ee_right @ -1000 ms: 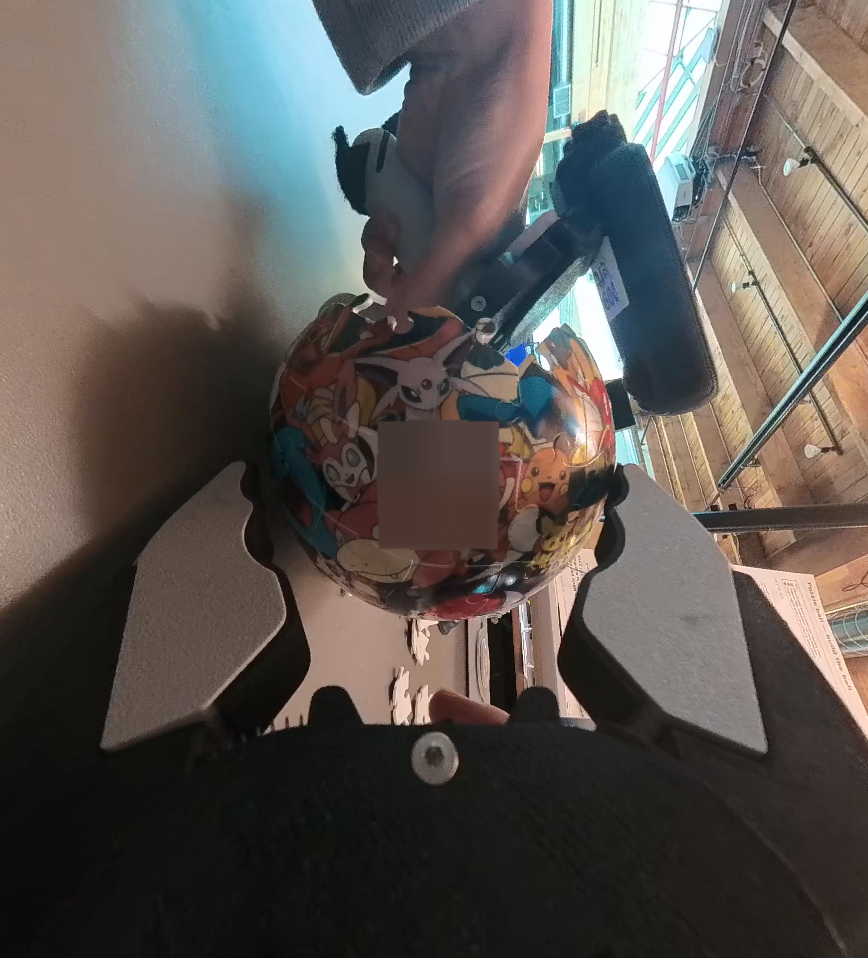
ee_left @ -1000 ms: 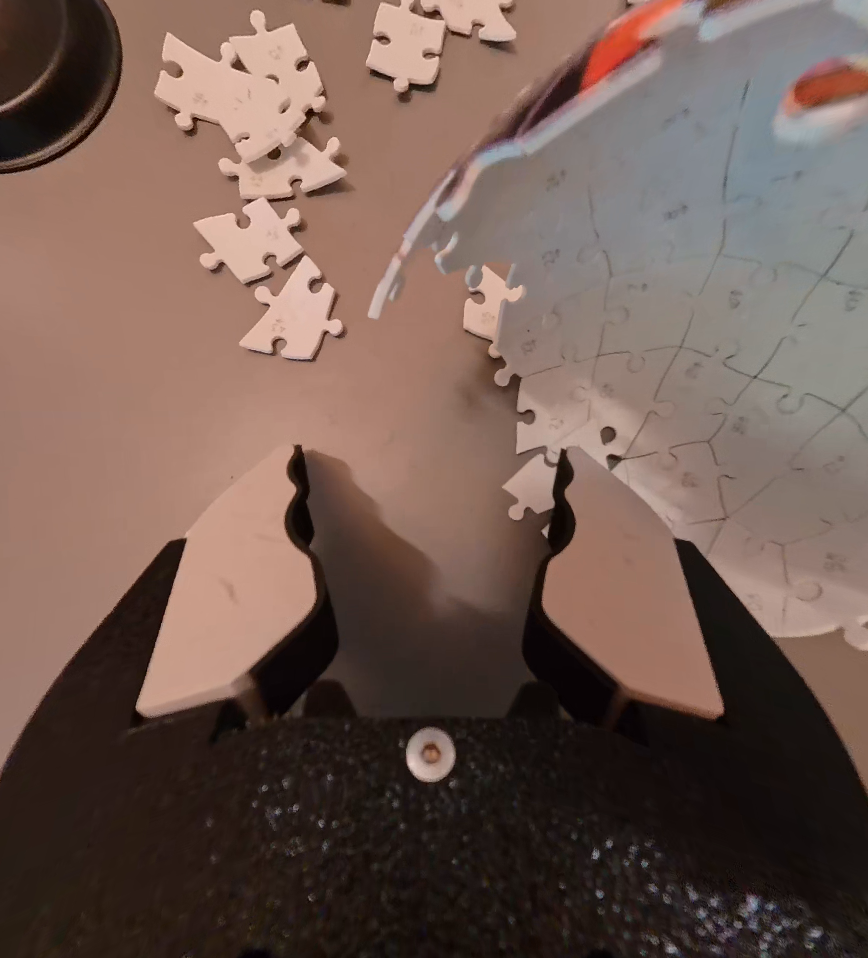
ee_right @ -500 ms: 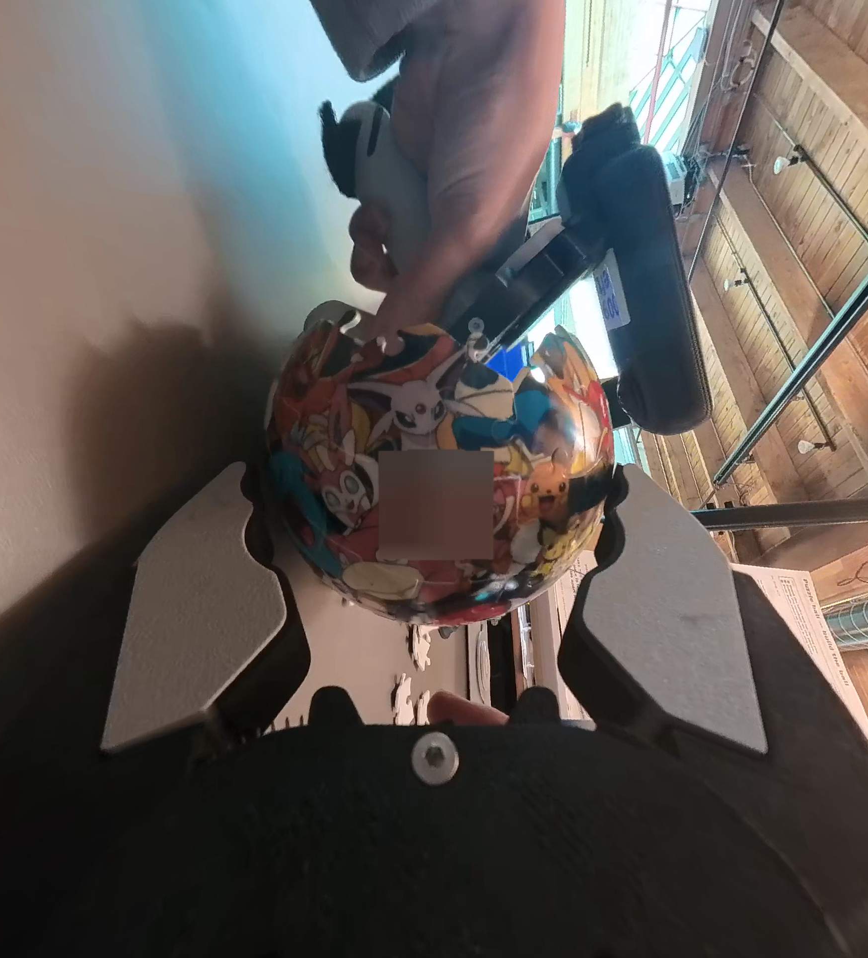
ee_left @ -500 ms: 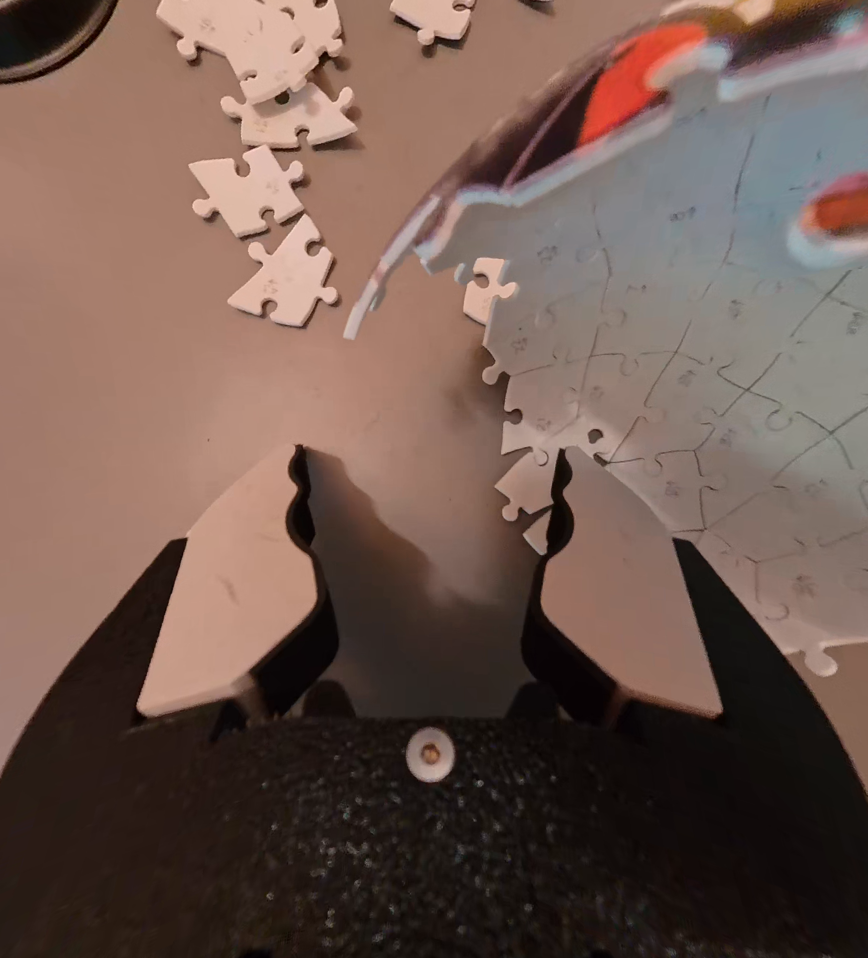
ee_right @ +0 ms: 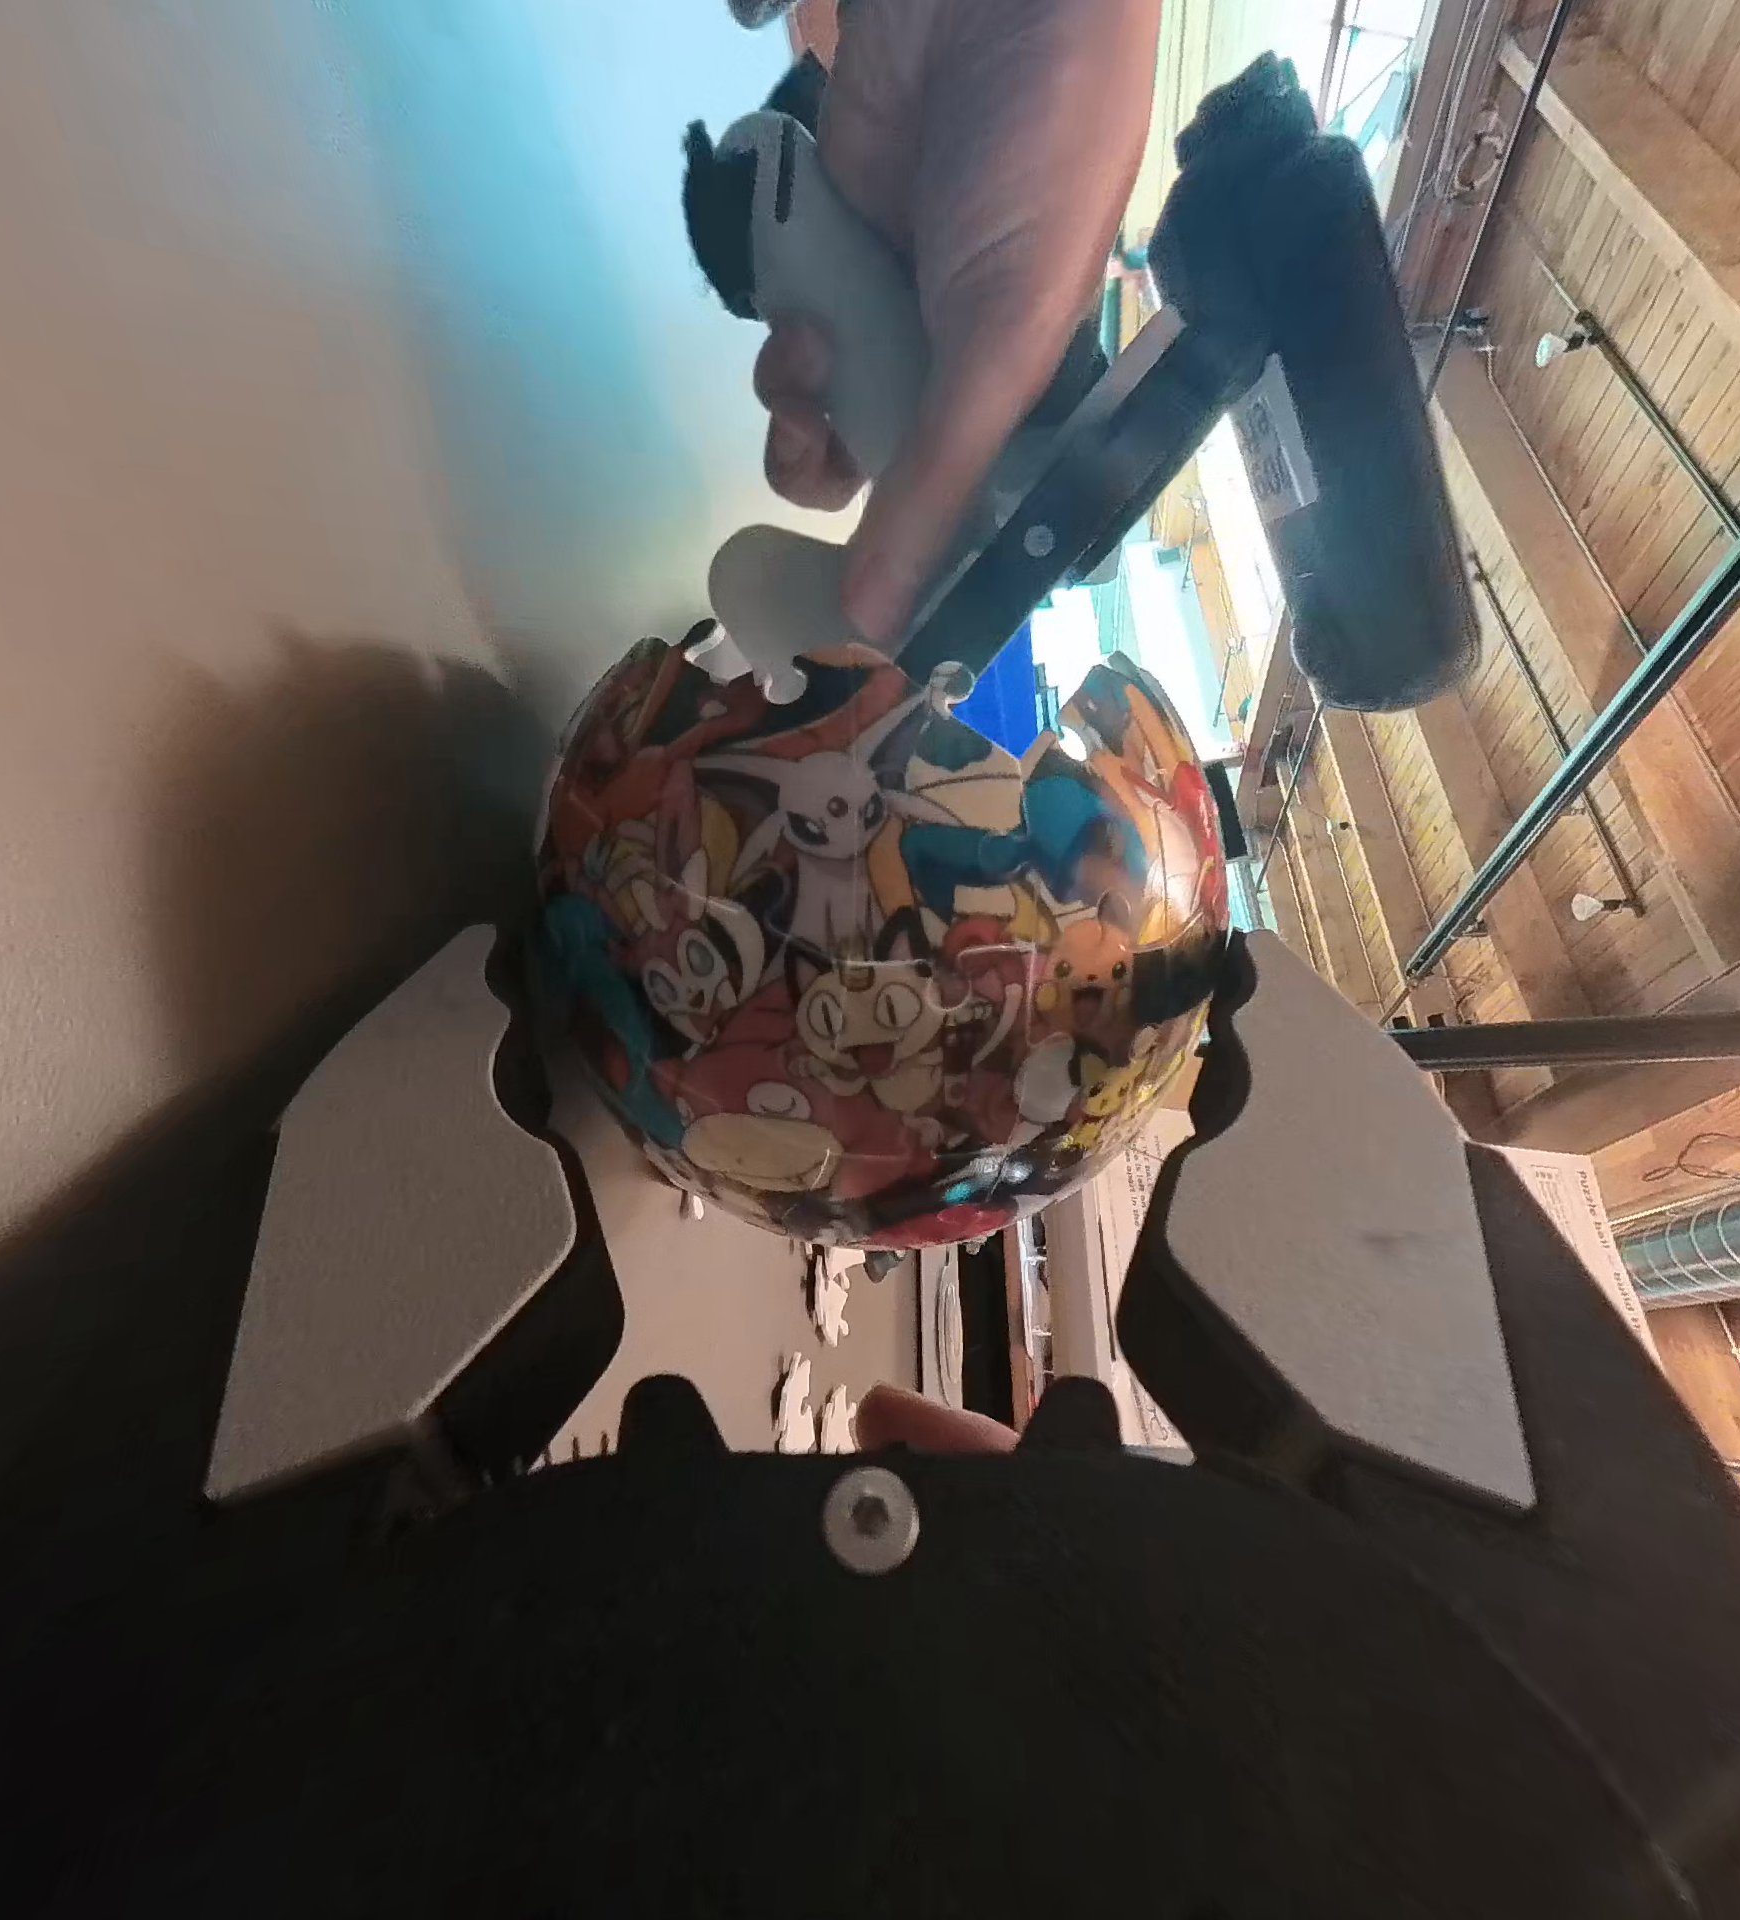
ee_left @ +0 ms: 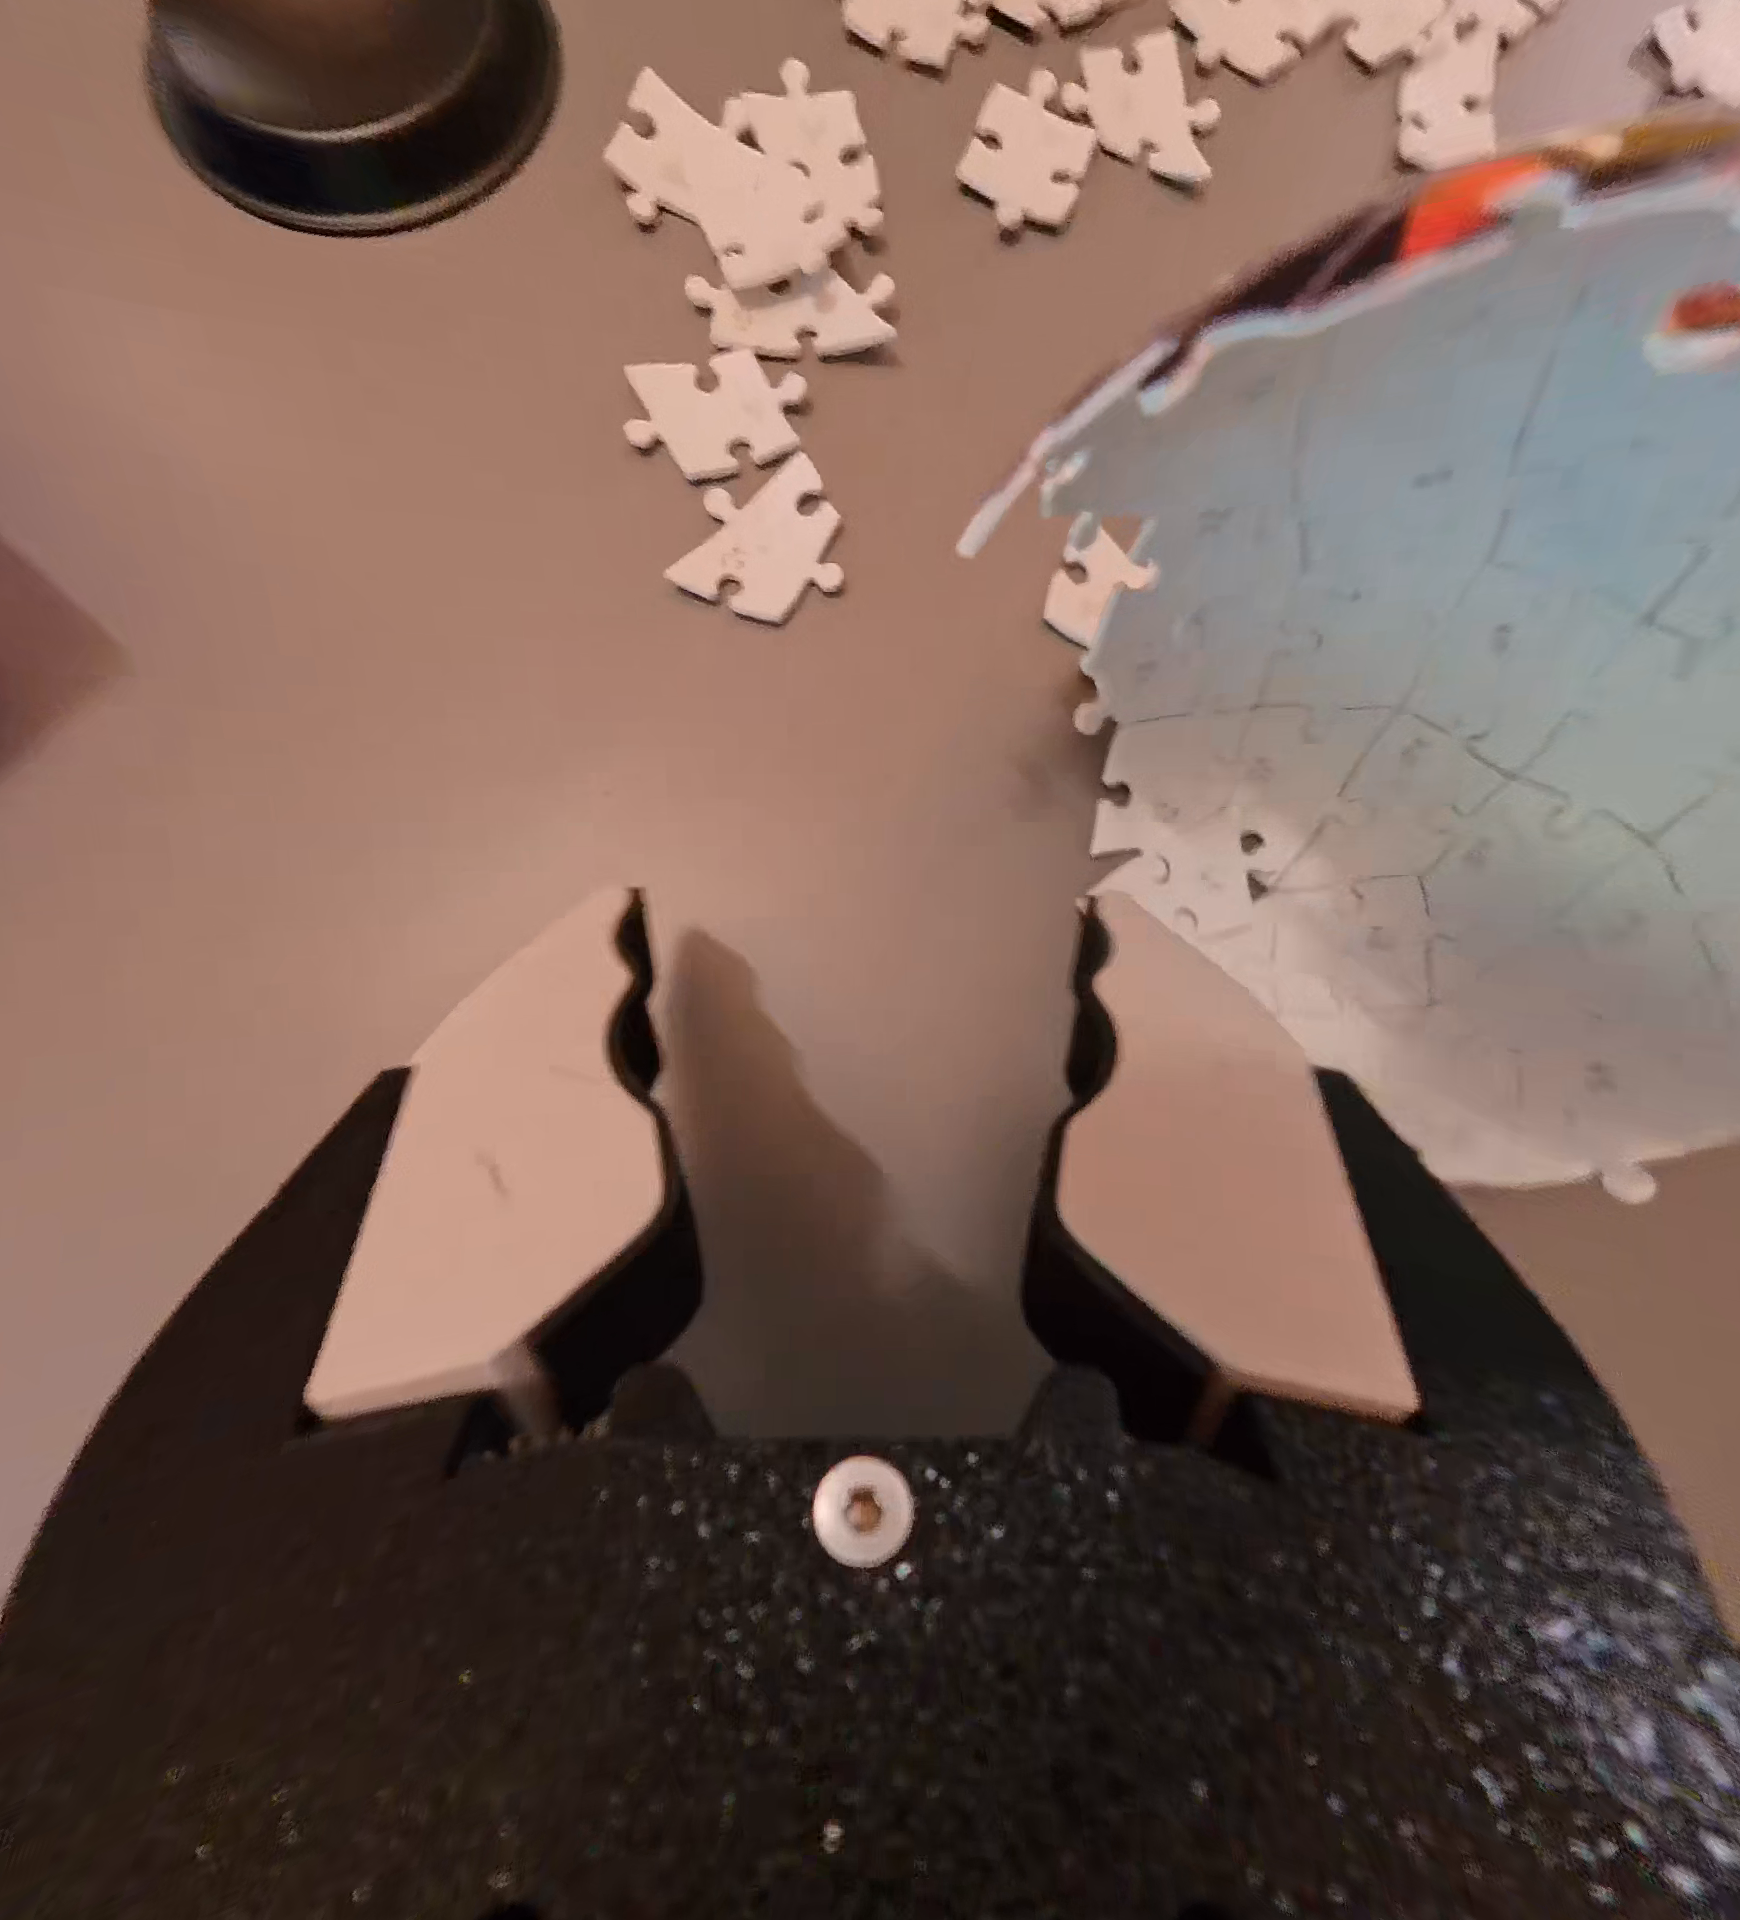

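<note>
Puzzle ball [ee_right: 876,956] sitting clamped between right claw [ee_right: 871,966] fingers, open side facing away; left claw [ee_left: 861,914] hovering wide open, empty, ball shell [ee_left: 1468,748] just to its right, loose pieces [ee_left: 752,312] ahead

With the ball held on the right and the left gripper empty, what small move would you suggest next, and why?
Probably lower the left gripper toward the nearest loose piece. It is open and empty above the table, while the right gripper is shut on the unfinished puzzle ball, whose rim shows gaps.
</note>
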`<state>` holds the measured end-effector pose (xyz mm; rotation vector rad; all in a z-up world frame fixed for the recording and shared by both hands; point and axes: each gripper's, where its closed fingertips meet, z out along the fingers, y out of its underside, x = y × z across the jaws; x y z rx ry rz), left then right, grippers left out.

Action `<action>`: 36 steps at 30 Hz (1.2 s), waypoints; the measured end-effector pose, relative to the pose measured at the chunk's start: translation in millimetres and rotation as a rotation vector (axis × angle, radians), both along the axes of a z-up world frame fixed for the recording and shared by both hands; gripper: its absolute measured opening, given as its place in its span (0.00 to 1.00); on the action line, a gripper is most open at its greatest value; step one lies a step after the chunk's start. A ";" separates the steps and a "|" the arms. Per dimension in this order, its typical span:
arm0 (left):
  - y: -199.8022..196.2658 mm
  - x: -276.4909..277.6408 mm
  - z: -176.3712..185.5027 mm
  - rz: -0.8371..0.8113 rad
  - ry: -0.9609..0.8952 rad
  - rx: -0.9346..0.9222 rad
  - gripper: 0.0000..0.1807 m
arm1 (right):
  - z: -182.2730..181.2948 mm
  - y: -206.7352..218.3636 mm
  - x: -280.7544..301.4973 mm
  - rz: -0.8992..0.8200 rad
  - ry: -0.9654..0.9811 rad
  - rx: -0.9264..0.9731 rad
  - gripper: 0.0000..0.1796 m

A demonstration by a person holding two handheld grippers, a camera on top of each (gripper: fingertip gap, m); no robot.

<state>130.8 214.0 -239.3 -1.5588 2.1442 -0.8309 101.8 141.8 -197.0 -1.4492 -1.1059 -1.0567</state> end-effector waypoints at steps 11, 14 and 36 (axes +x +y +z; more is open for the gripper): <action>-35.1 -21.9 -11.0 -0.502 0.054 -0.116 0.19 | 0.0 0.2 1.9 -0.003 -0.002 -0.001 0.68; -34.2 -21.8 -17.2 -0.567 0.072 -0.101 0.14 | -0.1 0.4 1.9 -0.001 -0.002 -0.002 0.68; -31.5 -19.4 -9.0 -0.584 -0.042 -0.066 0.00 | -0.2 -0.2 4.1 0.001 0.015 -0.003 0.68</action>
